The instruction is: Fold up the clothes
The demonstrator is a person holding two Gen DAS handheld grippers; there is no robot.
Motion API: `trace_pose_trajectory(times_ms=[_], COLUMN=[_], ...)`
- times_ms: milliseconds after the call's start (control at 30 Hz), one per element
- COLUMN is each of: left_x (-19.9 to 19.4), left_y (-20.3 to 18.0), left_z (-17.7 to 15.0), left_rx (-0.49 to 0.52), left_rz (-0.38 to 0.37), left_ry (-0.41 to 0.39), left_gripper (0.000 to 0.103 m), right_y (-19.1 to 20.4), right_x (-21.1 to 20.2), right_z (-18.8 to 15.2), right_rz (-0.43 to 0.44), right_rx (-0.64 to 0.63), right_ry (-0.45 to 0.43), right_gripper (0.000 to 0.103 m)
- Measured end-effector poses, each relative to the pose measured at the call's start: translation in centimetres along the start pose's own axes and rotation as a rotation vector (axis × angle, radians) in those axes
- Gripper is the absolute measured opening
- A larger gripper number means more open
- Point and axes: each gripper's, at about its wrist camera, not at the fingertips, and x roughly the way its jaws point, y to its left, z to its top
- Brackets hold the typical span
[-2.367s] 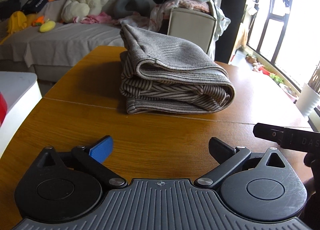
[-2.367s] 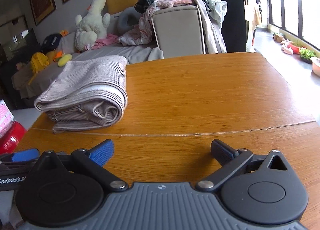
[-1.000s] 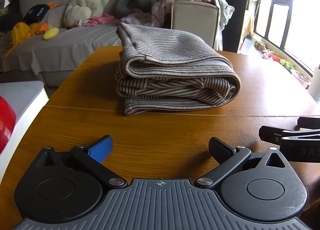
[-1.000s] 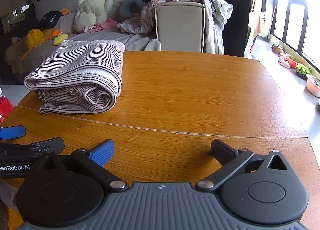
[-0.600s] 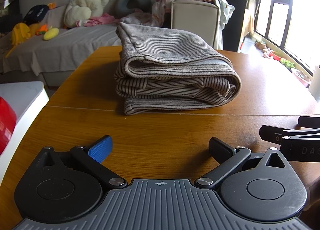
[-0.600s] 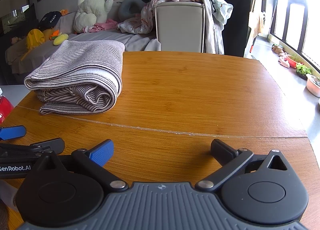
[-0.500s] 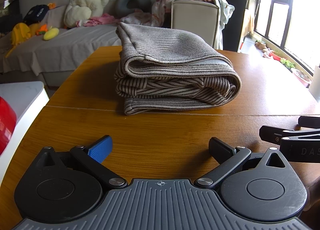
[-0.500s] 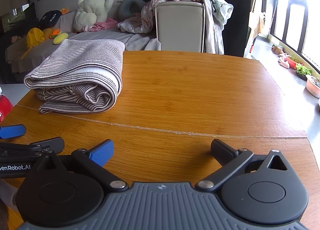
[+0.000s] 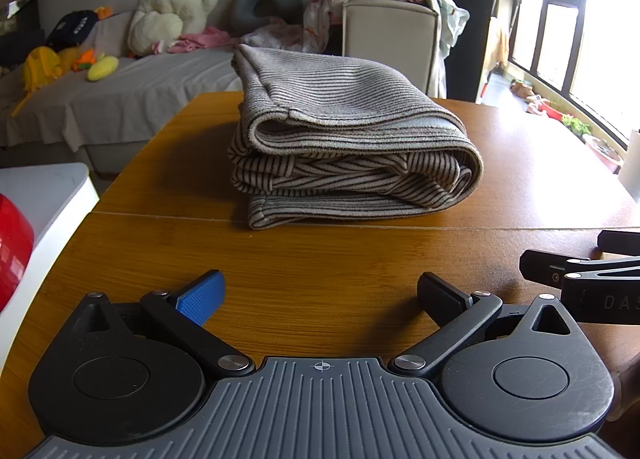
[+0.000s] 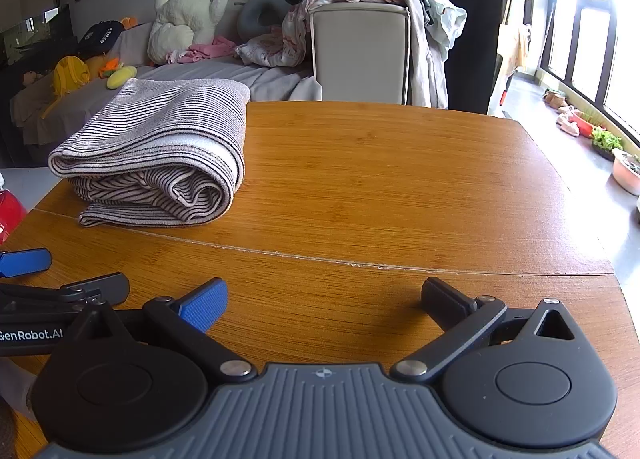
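A striped grey garment (image 9: 344, 155) lies folded in a thick stack on the wooden table (image 9: 320, 255), straight ahead in the left wrist view. From the right wrist it is the same striped garment (image 10: 160, 155) at the far left of the table (image 10: 380, 187). My left gripper (image 9: 320, 295) is open, low over the near table edge, well short of the garment, with nothing between its fingers. My right gripper (image 10: 324, 299) is open and empty too, beside the left one. Each gripper shows at the edge of the other's view.
A grey sofa (image 9: 132, 91) with plush toys stands behind the table. A beige armchair (image 10: 360, 51) heaped with loose clothes is at the back. A white side table (image 9: 44, 195) and a red object (image 9: 12, 243) sit left. Windows and plant pots (image 10: 624, 167) are right.
Since 2.4 s ago both views have settled lower and squarer to the table. Over the last second nothing has visibly moved; both grippers stay open.
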Motion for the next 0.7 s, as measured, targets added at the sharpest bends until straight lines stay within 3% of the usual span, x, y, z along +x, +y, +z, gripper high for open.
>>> trace_pose_trajectory(times_ms=[700], left_x=[-0.06], left_y=[-0.07], left_z=[-0.06], left_rx=[-0.009], left_rz=[0.006], left_ry=[-0.002], left_gripper=[0.103], right_y=[-0.01], right_x=[0.10], right_z=[0.06], right_rz=[-0.001], right_rx=[-0.001], right_ry=[0.000], right_gripper=[0.103])
